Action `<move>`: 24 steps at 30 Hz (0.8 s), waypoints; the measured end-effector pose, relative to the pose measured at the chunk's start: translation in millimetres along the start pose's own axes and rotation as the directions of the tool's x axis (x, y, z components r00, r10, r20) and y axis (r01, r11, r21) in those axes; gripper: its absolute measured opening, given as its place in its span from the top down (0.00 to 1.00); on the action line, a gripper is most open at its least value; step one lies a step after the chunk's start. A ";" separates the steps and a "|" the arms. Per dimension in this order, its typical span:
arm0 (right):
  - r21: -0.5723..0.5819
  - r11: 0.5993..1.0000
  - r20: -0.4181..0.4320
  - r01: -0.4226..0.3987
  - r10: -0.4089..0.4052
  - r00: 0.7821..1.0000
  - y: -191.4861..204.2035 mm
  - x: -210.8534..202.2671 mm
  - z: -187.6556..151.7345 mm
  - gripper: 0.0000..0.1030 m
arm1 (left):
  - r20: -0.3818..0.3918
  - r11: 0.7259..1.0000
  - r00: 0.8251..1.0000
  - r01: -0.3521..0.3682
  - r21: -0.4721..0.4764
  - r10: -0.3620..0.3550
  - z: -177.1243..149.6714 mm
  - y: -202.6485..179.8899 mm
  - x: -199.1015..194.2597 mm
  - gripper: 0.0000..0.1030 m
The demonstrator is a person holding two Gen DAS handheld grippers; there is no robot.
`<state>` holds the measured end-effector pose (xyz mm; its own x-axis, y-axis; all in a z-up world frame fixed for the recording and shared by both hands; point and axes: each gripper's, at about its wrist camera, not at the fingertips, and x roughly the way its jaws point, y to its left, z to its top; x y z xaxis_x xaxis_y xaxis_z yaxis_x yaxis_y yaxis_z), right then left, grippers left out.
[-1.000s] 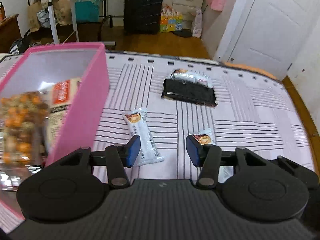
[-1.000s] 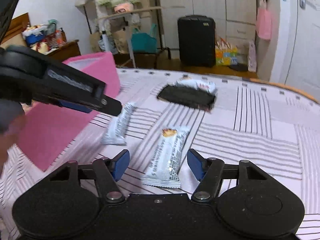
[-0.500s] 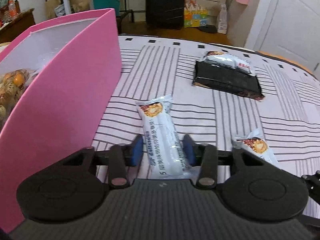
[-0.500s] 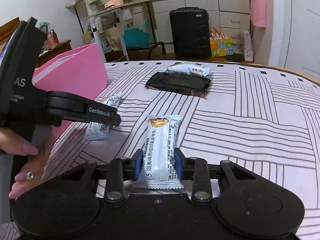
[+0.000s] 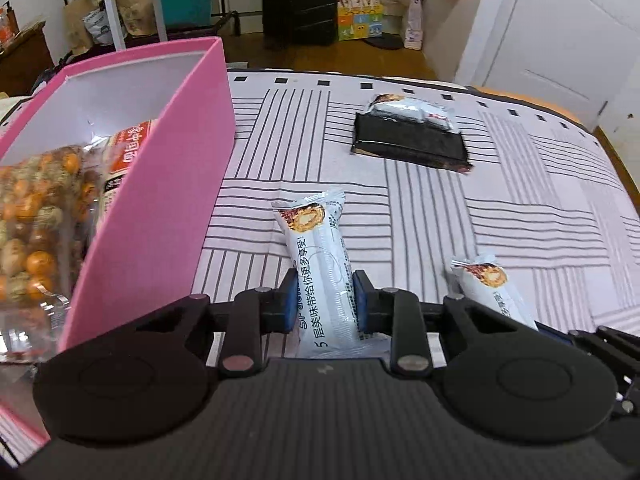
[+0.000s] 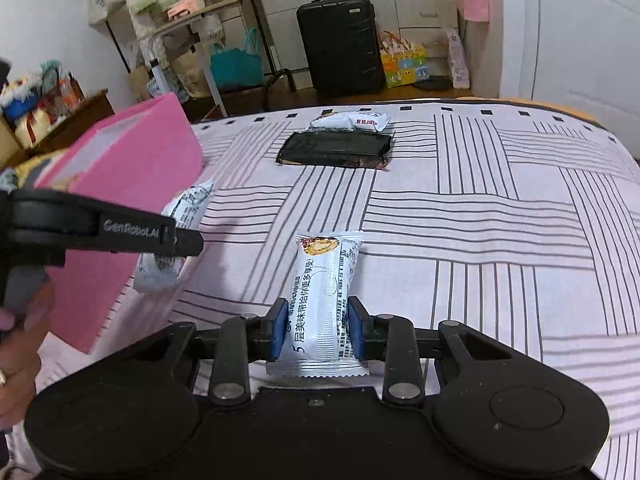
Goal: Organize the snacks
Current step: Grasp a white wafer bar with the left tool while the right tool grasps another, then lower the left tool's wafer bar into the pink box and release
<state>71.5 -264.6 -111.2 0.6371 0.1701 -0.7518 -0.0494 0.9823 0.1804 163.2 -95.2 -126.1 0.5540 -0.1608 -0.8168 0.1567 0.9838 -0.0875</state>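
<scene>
Left tongs (image 5: 325,302): you had them closed on a white wafer bar (image 5: 318,264), blue pads pressed against both its sides, about halfway along the wrapper.
Right tongs (image 6: 317,330): you had them clamped on a second white bar (image 6: 323,300) the same way, its printed end pointing away from you.
Bars: each lay lengthwise between its pads, above the striped bed cover (image 5: 500,208); whether either was lifted clear of it, you could not tell.
Pink box (image 5: 160,200): it stood just beside your left bar, on its left, open at the top.
Inside the box: a bag of orange nuts (image 5: 32,220) and a packet with red print (image 5: 124,148).
Black packet (image 6: 336,150): it lay flat farther up the bed, a small white packet (image 6: 350,121) resting on its far edge.
Your left hand (image 6: 20,332): seen from the right camera, wrapped around the left tool's handle.
</scene>
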 end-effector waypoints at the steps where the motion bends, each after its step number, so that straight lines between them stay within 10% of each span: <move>1: 0.005 1.000 0.002 -0.005 0.004 1.000 0.5 -5.7 0.2 0.66 | -0.005 1.000 1.000 0.004 0.005 -0.004 -0.4 -0.2 -5.5 0.74; 12: -0.120 0.991 0.038 -0.053 0.058 0.998 34.9 -83.9 -3.3 0.66 | -0.061 0.991 0.989 0.135 0.022 -0.133 -12.8 7.1 -80.6 0.74; 24: -0.242 0.963 0.011 -0.120 0.126 0.992 78.9 -139.3 9.3 0.65 | 0.088 0.990 0.987 0.135 0.033 -0.137 -27.9 51.7 -183.2 0.74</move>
<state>-14.0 -211.5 13.7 0.6343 0.2921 -0.7158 -0.3105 0.9442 0.1101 47.0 -12.6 3.1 0.5973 -0.3006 -0.7436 0.2570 0.9500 -0.1775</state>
